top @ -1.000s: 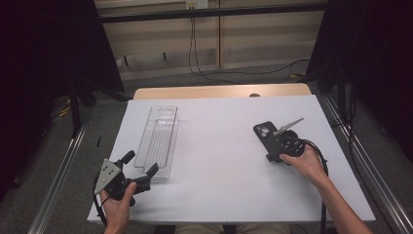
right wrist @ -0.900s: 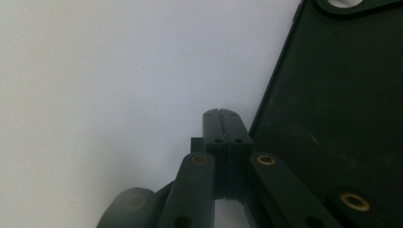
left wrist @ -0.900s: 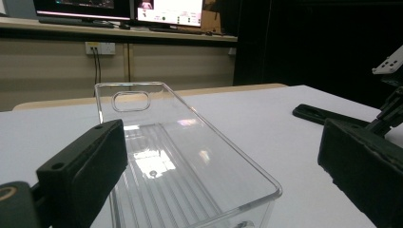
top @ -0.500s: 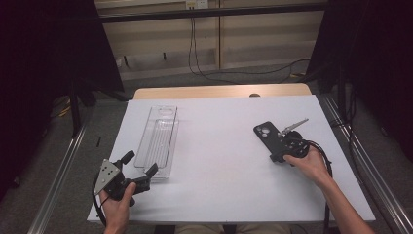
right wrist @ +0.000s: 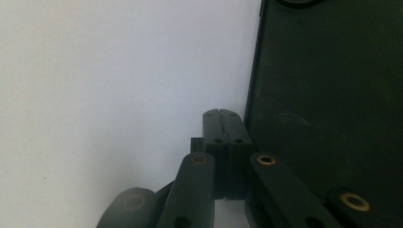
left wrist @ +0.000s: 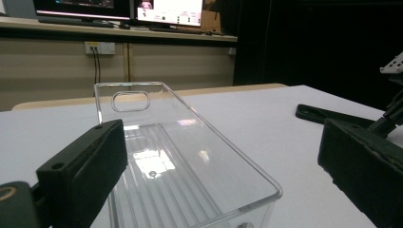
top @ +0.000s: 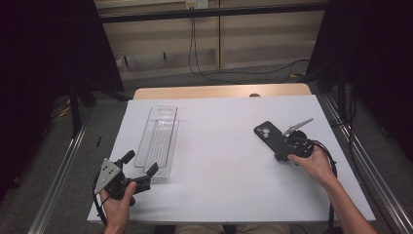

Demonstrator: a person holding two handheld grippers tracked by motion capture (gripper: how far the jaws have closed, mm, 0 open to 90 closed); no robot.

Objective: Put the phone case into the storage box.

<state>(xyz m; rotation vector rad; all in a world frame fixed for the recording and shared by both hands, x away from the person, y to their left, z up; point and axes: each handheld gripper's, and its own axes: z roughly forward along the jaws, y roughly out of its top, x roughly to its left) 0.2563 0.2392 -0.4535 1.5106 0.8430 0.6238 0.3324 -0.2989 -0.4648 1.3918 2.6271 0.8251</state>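
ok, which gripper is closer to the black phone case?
Right. The right gripper sits shut at the black phone case's near edge; the left gripper is across the table, open at the clear tray.

Tray (left wrist: 190, 156) was clear glossy plastic with a ribbed floor. Phone case (right wrist: 332, 95) looked matt black, smooth. Counter (top: 224, 165) surface was matt white; far edge (top: 219, 91) bare wood.

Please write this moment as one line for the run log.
left gripper: open, at tray | right gripper: shut, beside phone case
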